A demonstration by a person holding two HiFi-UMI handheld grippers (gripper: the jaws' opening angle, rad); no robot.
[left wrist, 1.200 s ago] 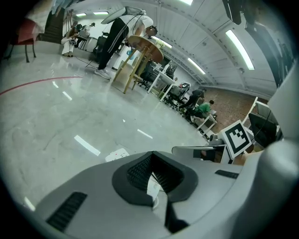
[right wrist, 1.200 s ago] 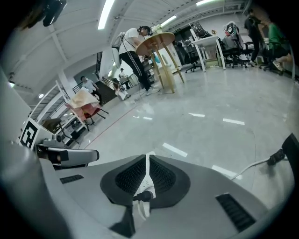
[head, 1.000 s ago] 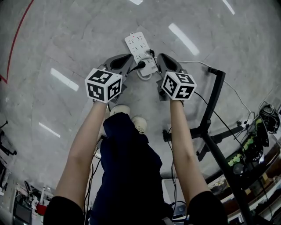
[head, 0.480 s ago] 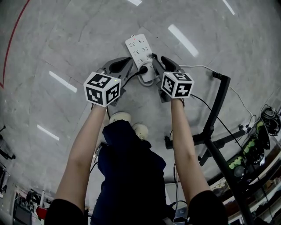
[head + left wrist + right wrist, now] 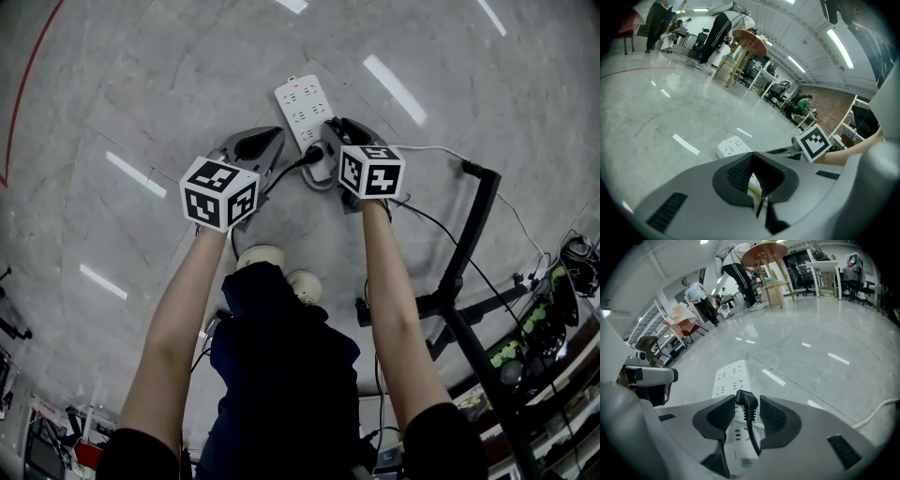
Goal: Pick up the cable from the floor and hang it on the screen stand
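**One plug, right between your right fingers**

One thing matters most for your next move. The black plug (image 5: 315, 153) is right between the fingers (image 5: 773, 416) of your right gripper (image 5: 747, 400). Those fingers have just been opening, and now they are wide, one on each side of the plug. They do not seem to press it yet.

The plug sits in the near end of the white power strip (image 5: 302, 105), which lies on the floor (image 5: 141, 94). The long side of the power strip points away from you. The cable (image 5: 289, 166) comes off the plug toward you and bends over to your left.

Your left gripper (image 5: 752, 161) is just beside the right one, near the same end of the power strip. Its fingers (image 5: 736, 171) are narrow. A thin black line runs down between them. I think it is the cable, so they look closed on it.

Your right gripper is the one nearer to the plug. I think it only needs to close in from both sides to grab it. The screen stand (image 5: 469, 234) is off to your right, well apart from the power strip, so the cable has to go that way later.
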